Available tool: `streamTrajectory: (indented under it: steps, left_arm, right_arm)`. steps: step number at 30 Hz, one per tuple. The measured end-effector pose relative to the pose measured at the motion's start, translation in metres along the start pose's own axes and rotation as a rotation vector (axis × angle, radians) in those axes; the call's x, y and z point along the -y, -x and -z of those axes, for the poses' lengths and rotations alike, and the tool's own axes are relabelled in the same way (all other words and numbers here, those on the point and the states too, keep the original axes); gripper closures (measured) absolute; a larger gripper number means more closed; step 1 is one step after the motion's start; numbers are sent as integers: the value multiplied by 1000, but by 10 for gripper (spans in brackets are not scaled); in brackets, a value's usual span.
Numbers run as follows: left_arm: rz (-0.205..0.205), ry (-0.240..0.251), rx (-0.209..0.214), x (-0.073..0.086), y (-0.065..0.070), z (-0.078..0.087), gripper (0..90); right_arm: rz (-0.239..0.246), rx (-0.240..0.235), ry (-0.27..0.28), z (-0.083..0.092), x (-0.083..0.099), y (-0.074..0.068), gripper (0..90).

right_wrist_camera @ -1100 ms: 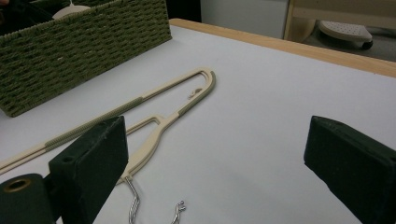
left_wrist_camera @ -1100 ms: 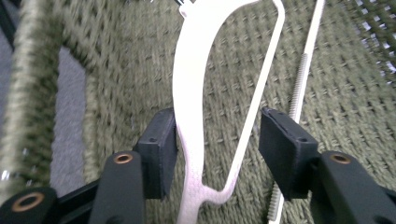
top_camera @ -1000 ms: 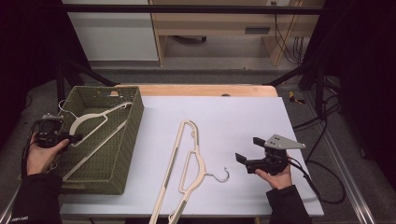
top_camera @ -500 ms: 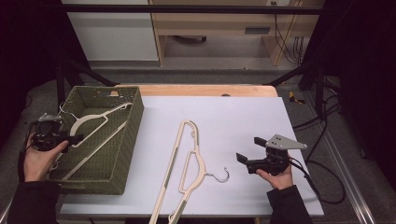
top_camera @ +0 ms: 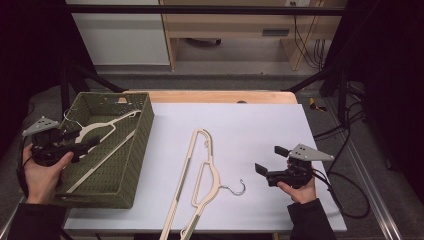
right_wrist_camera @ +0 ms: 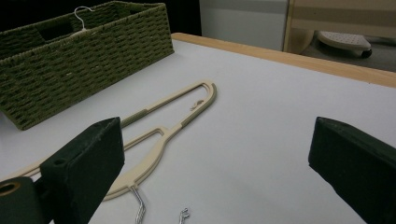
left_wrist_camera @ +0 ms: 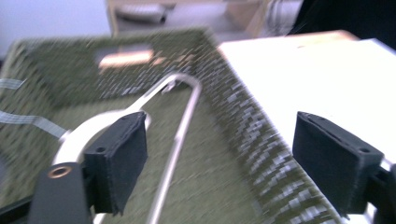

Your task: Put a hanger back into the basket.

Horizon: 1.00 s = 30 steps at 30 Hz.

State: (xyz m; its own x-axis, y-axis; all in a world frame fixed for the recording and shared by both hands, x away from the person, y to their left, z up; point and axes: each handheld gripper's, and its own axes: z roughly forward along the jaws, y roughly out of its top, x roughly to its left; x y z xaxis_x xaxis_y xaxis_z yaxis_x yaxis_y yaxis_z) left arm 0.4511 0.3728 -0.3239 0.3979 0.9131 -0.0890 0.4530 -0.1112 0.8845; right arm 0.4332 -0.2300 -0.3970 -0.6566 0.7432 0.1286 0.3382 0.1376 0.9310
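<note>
Leftmost, the left gripper [top_camera: 87, 144] hangs over the near left part of the green woven basket [top_camera: 131, 165], held in the person's left hand [top_camera: 42, 170]; its jaws have just been opening and now stand wide, with nothing pressed between the pads; in the left gripper view the cream hanger in the basket [left_wrist_camera: 175, 140] lies below and between the jaws, apart from both, and the picture there is blurred. That hanger [top_camera: 100, 131] rests slantwise inside the basket, its wire hook toward the far left corner and one long arm running to the near wall; the basket itself sits on the left edge of the white surface [top_camera: 260, 130], its long side running from near to far.

Further right, a second cream hanger [top_camera: 202, 180] lies flat on the middle of the surface, well apart from the basket; its narrow loop points to the far side, its long arm runs toward the near edge, and its metal hook [top_camera: 235, 188] curls out to the right, near the right gripper.

At the right, the right gripper [top_camera: 265, 160] is held level just above the surface in the person's right hand [top_camera: 299, 189], pointing left toward that hanger's hook; its jaws are spread wide and hold nothing; in the right gripper view the hanger [right_wrist_camera: 154, 144] lies on the surface beyond the open jaws, untouched.
</note>
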Motion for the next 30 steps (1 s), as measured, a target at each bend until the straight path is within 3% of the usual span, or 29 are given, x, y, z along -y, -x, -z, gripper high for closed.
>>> streamTrajectory:
  steps: [6, 14, 18, 22, 30]
  left_arm:
    - [-70, 111, 96, 4, 40, 3, 123]
    - [-127, 167, 213, 13, 85, -3, 76]
    - [-131, 167, 263, 18, 104, -9, 73]
    - [-163, 160, 279, 25, 121, -16, 75]
    - [-202, 110, 319, 41, 145, -28, 75]
  right_arm:
    - [6, -9, 27, 0, 0, 0, 32]
    - [-11, -17, 48, 2, -1, -1, 28]
    - [5, -27, 48, 2, -2, -2, 35]
    - [20, -11, 40, 1, -2, -4, 38]
    - [22, -44, -11, -5, 1, -9, 57]
